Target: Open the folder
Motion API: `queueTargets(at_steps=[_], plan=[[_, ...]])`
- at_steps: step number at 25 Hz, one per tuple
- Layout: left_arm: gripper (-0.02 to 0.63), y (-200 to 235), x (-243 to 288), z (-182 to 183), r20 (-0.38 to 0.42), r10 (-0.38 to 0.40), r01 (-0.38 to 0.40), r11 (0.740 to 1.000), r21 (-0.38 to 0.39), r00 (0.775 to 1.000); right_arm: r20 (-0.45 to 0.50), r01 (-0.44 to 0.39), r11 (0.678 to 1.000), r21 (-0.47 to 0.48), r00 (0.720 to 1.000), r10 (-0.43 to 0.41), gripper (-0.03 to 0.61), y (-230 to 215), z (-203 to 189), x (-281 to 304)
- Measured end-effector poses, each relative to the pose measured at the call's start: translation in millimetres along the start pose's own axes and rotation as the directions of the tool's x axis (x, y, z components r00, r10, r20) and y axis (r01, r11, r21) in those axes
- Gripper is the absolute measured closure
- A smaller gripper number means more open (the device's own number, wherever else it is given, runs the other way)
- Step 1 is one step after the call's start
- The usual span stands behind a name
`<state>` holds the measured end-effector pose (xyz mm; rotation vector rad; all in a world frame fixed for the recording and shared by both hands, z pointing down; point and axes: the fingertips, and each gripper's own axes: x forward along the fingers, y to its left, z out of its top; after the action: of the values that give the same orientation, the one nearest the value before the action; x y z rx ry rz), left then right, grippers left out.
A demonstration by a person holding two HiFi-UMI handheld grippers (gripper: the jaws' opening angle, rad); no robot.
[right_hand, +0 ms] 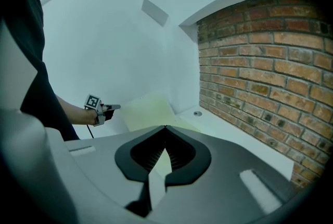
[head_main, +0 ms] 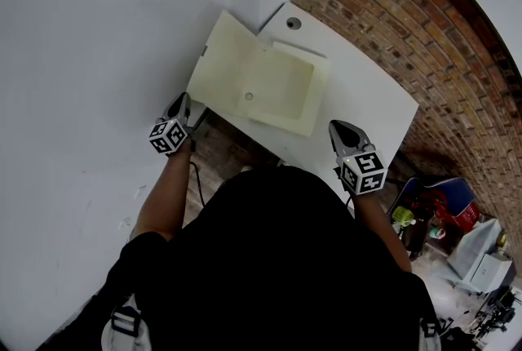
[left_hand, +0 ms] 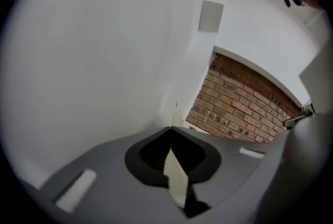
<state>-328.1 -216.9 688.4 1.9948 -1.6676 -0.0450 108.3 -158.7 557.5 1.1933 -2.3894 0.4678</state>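
Note:
A pale yellow folder (head_main: 281,84) lies spread open on the white table (head_main: 367,96). Its left cover (head_main: 224,68) is swung out toward the white wall and shows as a tilted sheet in the right gripper view (right_hand: 148,109). My left gripper (head_main: 184,103) is at that cover's near left corner. Its jaws are shut, and a thin cream edge (left_hand: 175,112) runs out from their tips, so they pinch the cover. My right gripper (head_main: 342,129) hovers over the table's near edge, right of the folder, with its jaws shut (right_hand: 165,126) on nothing.
A brick wall (head_main: 424,31) runs along the table's far right side and a white wall (head_main: 81,55) along the left. A round cable hole (head_main: 294,23) sits at the table's far corner. Boxes and clutter (head_main: 449,211) stand on the floor at the lower right.

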Motion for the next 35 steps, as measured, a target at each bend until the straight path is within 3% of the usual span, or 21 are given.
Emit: queueTargets(at_steps=[6,21,35], plan=[[0.609,32.6,6.8,-13.4,-0.025,0.046,-0.048,0.996,-0.081,0.999,-0.005,0.011,1.000,0.007,1.000,-0.011,0.578,-1.2,1.6,9.0],[0.606,90.4,21.9,-50.9,-0.125,0.126,-0.147,0.973,-0.176,0.984,-0.014,0.020,1.000,0.018,1.000,-0.020,0.578,5.7,8.7,21.9],[0.604,112.5,29.8,-75.8,-0.175,0.173,-0.213,0.945,-0.247,0.969,-0.023,0.027,0.999,0.018,0.999,-0.027,0.578,6.1,7.0,18.3]])
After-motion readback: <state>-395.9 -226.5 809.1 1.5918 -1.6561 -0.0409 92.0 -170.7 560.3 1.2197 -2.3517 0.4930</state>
